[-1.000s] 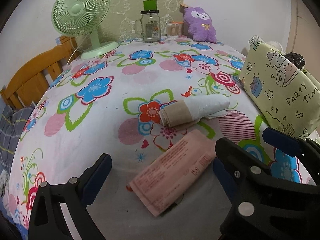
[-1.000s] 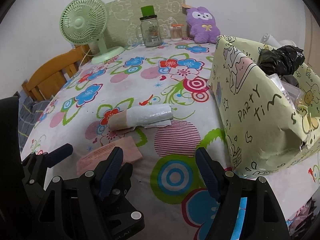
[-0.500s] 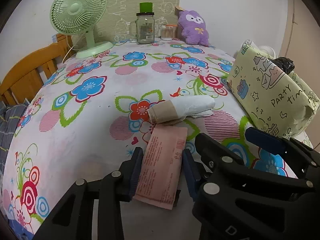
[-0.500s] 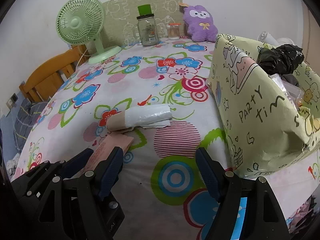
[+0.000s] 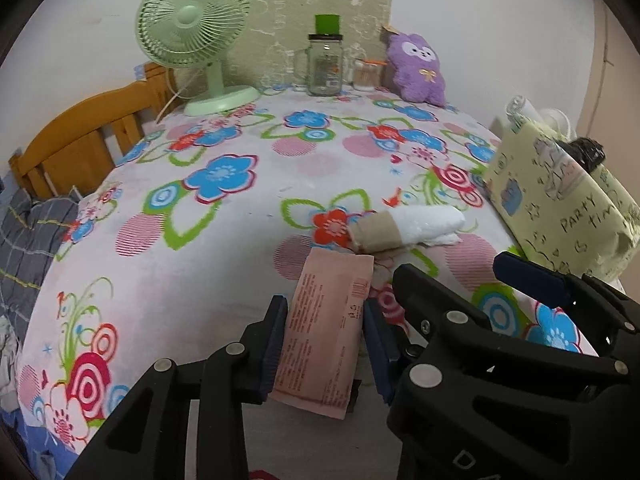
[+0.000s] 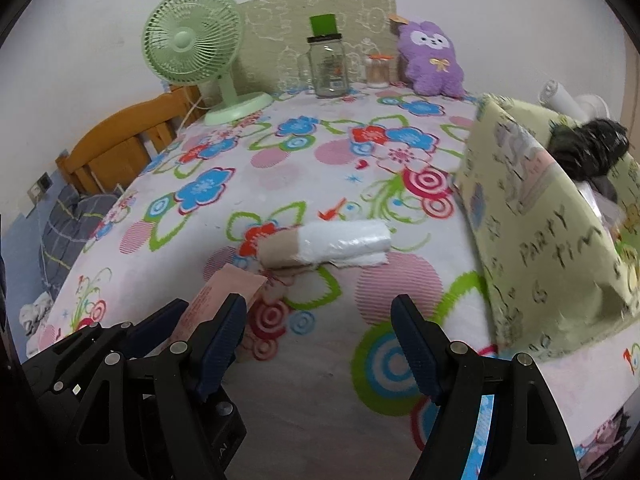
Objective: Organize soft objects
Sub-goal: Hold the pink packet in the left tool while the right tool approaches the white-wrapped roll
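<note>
While the left gripper [image 5: 325,344] pinches the pink packet [image 5: 328,328] between its blue fingers [image 5: 274,344], the right gripper [image 6: 320,344] hangs just beside it with its fingers spread wide and nothing between them. The packet's far end lies just in front of the roll of white bags [image 5: 404,226], which rests on its side on the flowered table [image 5: 224,240]. To the right of the roll stands the yellow party bag [image 6: 540,240]. Far behind the roll are a green fan [image 5: 196,36], a glass jar [image 5: 325,64] and a purple plush toy [image 5: 418,68].
</note>
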`<state>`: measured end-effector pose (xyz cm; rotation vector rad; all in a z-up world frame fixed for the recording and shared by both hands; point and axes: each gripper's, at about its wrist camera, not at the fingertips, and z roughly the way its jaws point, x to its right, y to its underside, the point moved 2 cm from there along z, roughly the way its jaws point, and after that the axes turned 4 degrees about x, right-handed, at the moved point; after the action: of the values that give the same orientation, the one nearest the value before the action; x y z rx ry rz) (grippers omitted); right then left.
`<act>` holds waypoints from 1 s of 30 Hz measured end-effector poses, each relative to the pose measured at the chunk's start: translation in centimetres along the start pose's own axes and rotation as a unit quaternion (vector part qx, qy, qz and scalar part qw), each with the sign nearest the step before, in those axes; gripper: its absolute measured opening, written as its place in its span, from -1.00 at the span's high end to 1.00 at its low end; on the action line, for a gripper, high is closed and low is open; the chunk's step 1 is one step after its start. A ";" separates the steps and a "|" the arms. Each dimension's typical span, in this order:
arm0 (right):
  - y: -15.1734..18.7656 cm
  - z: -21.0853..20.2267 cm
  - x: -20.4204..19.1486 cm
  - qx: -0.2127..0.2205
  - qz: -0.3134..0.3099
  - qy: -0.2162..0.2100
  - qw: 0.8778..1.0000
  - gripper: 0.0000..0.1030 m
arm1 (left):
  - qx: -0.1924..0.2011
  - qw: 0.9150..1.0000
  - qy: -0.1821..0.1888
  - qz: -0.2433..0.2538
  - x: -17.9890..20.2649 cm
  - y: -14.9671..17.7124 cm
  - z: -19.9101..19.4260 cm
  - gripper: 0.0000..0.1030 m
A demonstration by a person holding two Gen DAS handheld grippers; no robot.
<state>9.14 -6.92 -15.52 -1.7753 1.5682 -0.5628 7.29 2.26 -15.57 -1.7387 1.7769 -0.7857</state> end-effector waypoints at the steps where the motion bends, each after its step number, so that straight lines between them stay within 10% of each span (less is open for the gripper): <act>1: -0.2 0.1 -0.2 0.001 -0.001 -0.001 1.000 -0.52 | 0.001 1.000 -0.003 -0.003 -0.2 -0.1 0.0 0.25; 30: -3.6 6.7 1.5 -0.027 0.010 0.047 0.998 -0.52 | -0.006 1.000 -0.024 -0.016 -1.4 -3.2 5.0 0.25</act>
<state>16.65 -6.88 -17.51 -1.7935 1.6784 -0.6077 13.14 3.47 -16.75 -1.7816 1.7293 -0.7413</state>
